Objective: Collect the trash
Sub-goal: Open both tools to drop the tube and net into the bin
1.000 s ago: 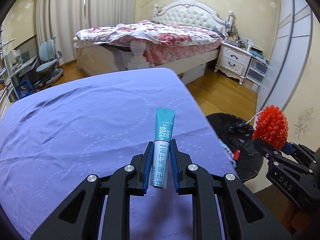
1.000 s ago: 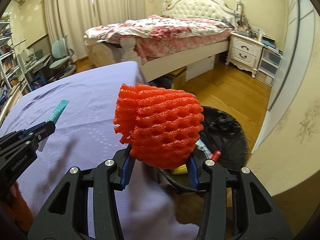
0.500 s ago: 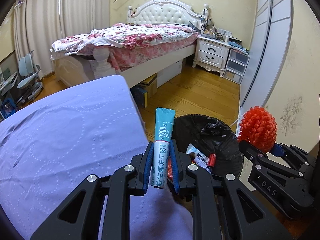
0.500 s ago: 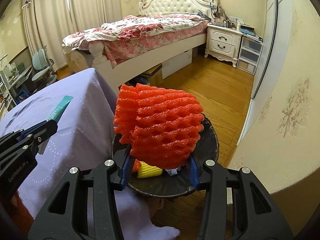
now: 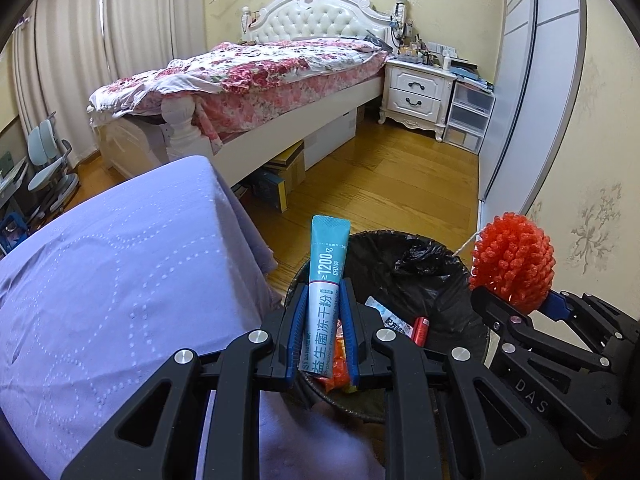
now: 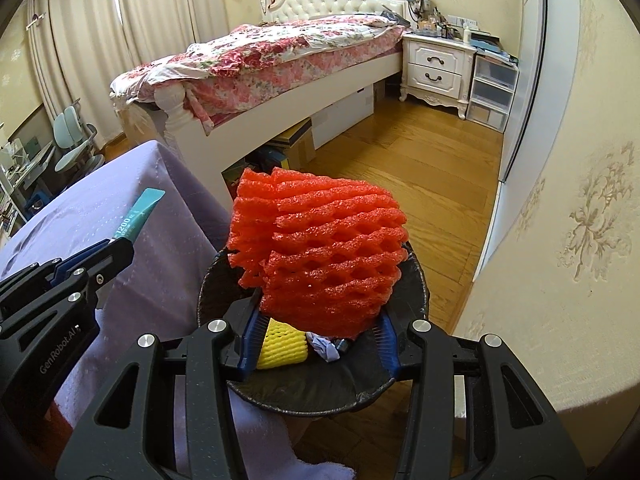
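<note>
In your left wrist view, your left gripper was clenched on the lower half of a teal probiotic powder sachet, upright over the near rim of the black-lined trash bin beside the corner of the purple-covered table; thin and light, it probably bends easily, so that low hold suited it. In your right wrist view, your right gripper was grasping an orange foam fruit net by its base, above the bin's mouth; soft and springy, it would likely drop slowly.
</note>
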A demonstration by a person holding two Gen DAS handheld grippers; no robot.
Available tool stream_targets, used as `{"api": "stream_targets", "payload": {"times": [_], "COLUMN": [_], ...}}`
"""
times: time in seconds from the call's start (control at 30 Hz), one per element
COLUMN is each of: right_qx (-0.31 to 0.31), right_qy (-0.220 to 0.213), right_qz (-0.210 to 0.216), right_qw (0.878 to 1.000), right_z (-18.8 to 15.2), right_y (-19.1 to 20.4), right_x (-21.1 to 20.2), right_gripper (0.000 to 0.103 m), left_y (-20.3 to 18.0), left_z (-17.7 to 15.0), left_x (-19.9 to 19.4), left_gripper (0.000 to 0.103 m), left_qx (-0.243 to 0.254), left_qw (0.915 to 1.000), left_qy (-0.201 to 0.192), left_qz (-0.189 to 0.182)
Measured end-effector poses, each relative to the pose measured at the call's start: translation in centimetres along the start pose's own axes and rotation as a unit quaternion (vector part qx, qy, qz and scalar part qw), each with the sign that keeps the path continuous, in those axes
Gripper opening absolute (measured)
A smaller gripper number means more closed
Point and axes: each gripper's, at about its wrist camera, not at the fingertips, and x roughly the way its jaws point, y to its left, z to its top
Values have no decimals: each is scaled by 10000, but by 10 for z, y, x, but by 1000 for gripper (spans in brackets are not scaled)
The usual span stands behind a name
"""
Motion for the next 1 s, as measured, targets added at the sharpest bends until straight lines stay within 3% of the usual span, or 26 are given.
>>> {"api": "stream_targets", "payload": {"times": [0.47, 0.57, 0.63, 0.8, 1.0], "right_qx": [149, 150, 148, 189, 217], "right_qy": [123, 118, 115, 116, 95], "right_qz": [26, 15, 6, -39, -77], "right_qw": [9998, 9998, 9998, 9997, 9997], "right_z": [7, 7, 8, 8, 8], "right_y": [-8, -8, -7, -8, -9], "right_x": [16, 17, 18, 20, 19], "right_gripper": [46, 47, 51, 60, 66], "left_y": [-7, -7, -6, -4, 5], "left_z": [8, 8, 9, 9, 10], "left_x": [14, 14, 13, 11, 8], "left_gripper": [23, 36, 50, 67, 74], "left_qx": [-19, -24, -74, -126, -232], "left_qw": [9999, 9999, 10000, 9999, 9996], "left_qy": [121, 113, 52, -3, -62], "left_qz": [-45, -47, -27, 47, 154]}}
